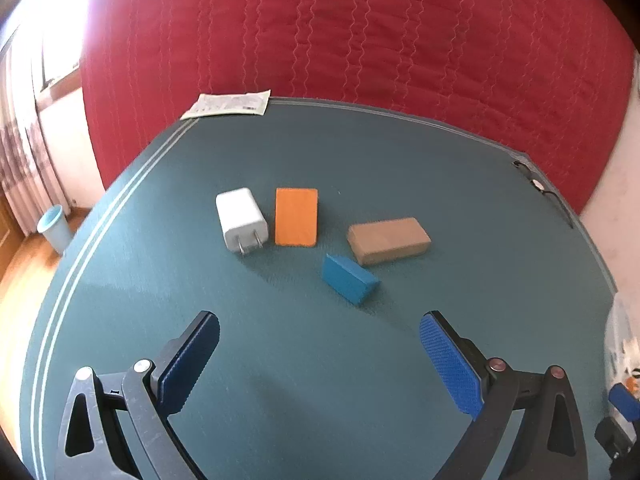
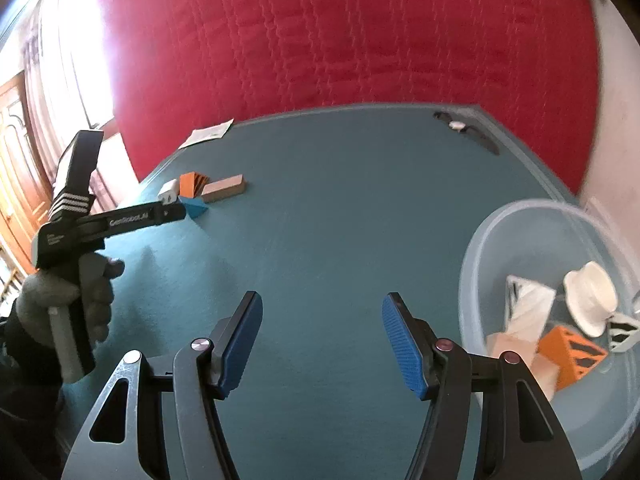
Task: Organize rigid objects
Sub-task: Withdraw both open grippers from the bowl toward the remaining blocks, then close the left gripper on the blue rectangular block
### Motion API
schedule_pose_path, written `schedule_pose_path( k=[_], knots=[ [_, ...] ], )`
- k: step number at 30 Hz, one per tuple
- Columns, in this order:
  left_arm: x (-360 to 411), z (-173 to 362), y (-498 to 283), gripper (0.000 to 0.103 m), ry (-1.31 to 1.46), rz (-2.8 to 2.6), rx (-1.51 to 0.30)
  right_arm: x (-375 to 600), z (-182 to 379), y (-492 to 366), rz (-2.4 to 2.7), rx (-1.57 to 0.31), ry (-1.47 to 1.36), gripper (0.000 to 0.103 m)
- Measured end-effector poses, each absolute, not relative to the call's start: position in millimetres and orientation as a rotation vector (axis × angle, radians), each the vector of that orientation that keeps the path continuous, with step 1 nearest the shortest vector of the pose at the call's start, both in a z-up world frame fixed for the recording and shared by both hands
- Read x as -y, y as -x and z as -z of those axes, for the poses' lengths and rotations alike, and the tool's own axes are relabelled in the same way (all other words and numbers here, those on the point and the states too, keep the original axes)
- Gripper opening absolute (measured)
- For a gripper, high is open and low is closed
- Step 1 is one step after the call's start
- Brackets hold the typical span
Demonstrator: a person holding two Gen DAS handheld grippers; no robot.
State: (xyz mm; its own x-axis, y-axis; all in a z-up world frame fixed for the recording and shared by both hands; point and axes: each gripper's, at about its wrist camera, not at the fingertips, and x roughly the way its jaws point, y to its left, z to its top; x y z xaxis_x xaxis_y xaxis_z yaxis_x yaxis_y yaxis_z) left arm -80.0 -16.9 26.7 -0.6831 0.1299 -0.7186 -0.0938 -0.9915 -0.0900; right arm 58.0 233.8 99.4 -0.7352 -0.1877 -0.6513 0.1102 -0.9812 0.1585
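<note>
My left tongs [image 1: 320, 354] open, empty, aimed at blue block [image 1: 350, 279] straight ahead mid-desk, long axis slanting across my jaw line. Right tongs [image 2: 322, 342] open, empty, farther off, beside tub [image 2: 520, 216] at right edge.

Teal table cover [image 1: 160, 280] with pale edge stripes. White charger [image 1: 241, 220], orange block [image 1: 296, 217], tan block [image 1: 388, 240], blue wedge [image 1: 350, 279]. Red quilted bedspread [image 1: 360, 40], wavy stitching. Blue ribbed pads [image 1: 450, 364].

One white charger [image 1: 241, 220], three blocks: orange [image 1: 296, 217], tan [image 1: 389, 240], blue [image 1: 350, 279]; one clear bowl [image 2: 500, 224].
</note>
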Motion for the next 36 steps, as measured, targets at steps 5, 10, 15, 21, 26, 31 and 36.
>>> schedule_pose_path(
  k=[5, 10, 15, 21, 26, 31, 36],
  knots=[
    [12, -22, 93, 0.093, 1.17, -2.779, -0.044, -234, -94, -54, 2.762, 0.182, -1.094, 0.064],
    [12, -13, 108, 0.07, 1.23, -2.715, -0.033, -232, -90, -51, 2.752, 0.18, -1.122, 0.064],
    [7, -14, 114, 0.066, 1.21, -2.689, -0.068, -228, -85, -47, 2.741, 0.179, -1.147, 0.064],
    [0, -15, 119, 0.05, 1.192, -2.665, -0.12, -223, -82, -46, 2.736, 0.163, -1.157, 0.064],
    [5, -16, 115, 0.034, 1.176, -2.655, -0.06, -219, -80, -42, 2.727, 0.163, -1.177, 0.064],
    [10, -19, 109, 0.034, 1.155, -2.673, -0.013, -211, -79, -29, 2.704, 0.176, -1.197, 0.064],
    [18, -23, 96, 0.034, 1.128, -2.727, -0.009, -196, -78, -5, 2.665, 0.187, -1.217, 0.064]
  ],
)
